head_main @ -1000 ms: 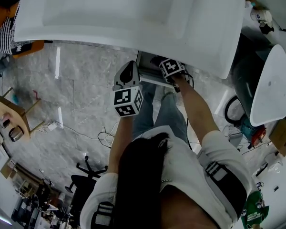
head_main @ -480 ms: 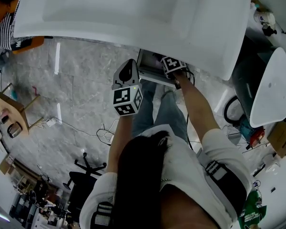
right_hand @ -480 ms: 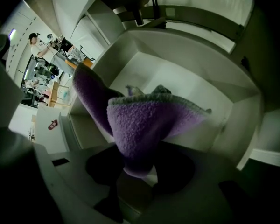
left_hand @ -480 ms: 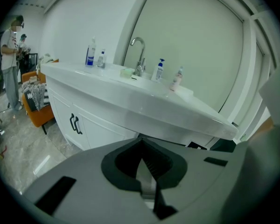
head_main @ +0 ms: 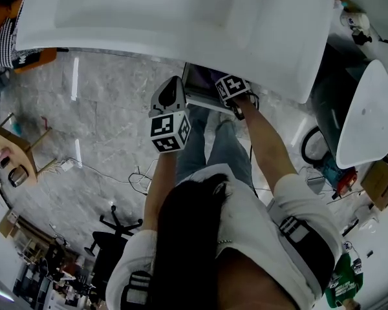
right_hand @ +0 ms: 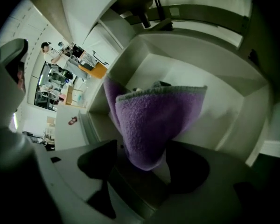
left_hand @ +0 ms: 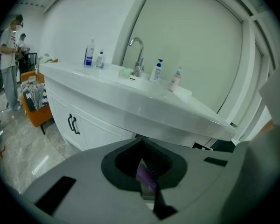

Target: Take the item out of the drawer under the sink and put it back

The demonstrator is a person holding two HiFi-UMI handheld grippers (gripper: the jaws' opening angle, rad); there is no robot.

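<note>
Now seeing right tongs [right_hand: 140, 176] just opening wide, purple towel [right_hand: 154, 120] loose between them in drawer [right_hand: 224, 111]; left tongs [left_hand: 151, 197] shut.

head: steeply down onto sink [head_main: 181, 18] | left: sideways at same sink, near | right: close inside drawer [right_hand: 219, 111]

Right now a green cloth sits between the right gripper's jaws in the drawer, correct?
Not green: the cloth is purple, as the right gripper view shows. It sits between the jaws of the right gripper, which have just been opening, in the drawer.
</note>
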